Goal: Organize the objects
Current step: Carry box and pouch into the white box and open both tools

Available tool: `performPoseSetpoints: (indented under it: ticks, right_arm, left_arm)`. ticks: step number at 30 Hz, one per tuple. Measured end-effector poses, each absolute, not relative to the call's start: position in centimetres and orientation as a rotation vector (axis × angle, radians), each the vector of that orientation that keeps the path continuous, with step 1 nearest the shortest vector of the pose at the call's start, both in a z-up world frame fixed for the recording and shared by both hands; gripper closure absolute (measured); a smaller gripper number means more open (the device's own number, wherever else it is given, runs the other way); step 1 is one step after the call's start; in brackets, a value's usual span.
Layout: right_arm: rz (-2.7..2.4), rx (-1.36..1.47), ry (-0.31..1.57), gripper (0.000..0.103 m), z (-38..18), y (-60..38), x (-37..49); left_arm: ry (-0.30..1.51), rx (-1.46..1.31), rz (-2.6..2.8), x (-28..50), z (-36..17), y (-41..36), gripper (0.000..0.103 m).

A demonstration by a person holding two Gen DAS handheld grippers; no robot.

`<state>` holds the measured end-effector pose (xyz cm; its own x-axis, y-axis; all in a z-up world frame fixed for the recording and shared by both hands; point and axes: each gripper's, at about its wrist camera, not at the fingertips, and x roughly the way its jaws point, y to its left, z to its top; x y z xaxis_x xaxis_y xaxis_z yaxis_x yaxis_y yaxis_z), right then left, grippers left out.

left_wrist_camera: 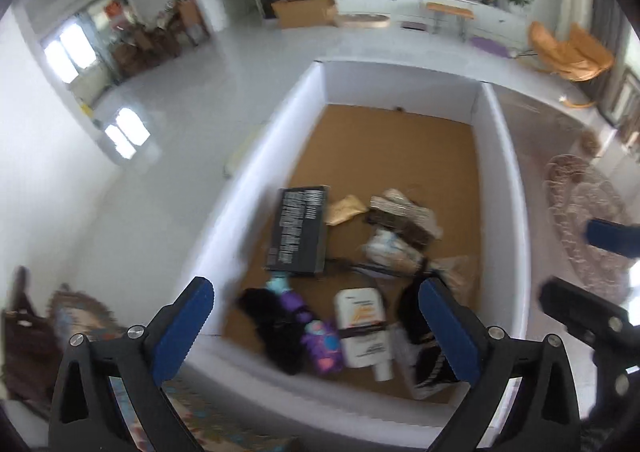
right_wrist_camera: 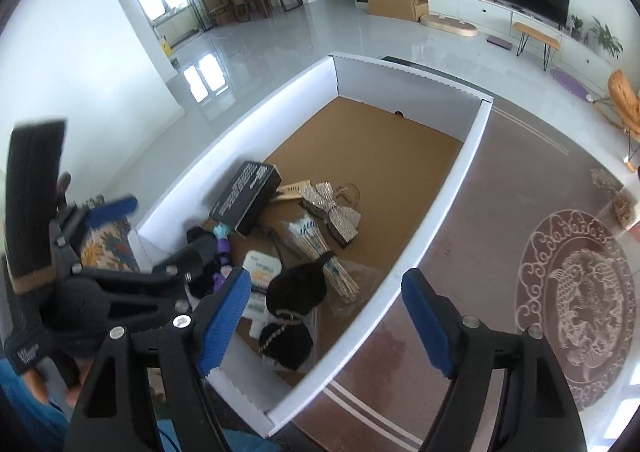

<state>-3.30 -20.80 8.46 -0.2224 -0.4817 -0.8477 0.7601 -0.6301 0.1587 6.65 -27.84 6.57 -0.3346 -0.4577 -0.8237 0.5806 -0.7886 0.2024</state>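
a: most of the sorting looks done, judging by the big white box [right_wrist_camera: 440, 187]. it sits on a patterned glass table [right_wrist_camera: 520, 252], and everything i can see is already inside it, heaped at the near end, with the far half of its brown floor bare.

b: anything left outside?

a: none that i can make out on the table. whether more waits out of view, i cannot tell.

b: and the tongs?

a: left gripper [left_wrist_camera: 316, 328] is spread wide, nothing between its blue pads, hanging over the near end of the box. right gripper [right_wrist_camera: 326, 318] is also parted and empty, hovering over the box's near right wall.

b: contents, biggest first?

a: a black carton [left_wrist_camera: 300, 232] with white print lies flat by the left wall. then a silver glittery bow [right_wrist_camera: 332, 211] on a dark base. a bundle of wooden sticks [right_wrist_camera: 332, 264] in a clear bag. a black furry piece [right_wrist_camera: 296, 288] with a sparkly band. a white tube [left_wrist_camera: 362, 326] with an orange label and dark band. smallest, a purple toy [left_wrist_camera: 320, 340] beside something black and fuzzy.
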Motion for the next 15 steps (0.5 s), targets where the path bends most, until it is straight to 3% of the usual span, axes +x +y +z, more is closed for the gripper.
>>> performPoseSetpoints:
  ticks: [15]
  right_arm:
    - [-1.931, 1.176, 0.452, 0.021, 8.9, -21.3, -1.9]
  left_arm:
    - [0.248, 1.126, -2.136, 8.4, 7.4, -28.4, 0.0]
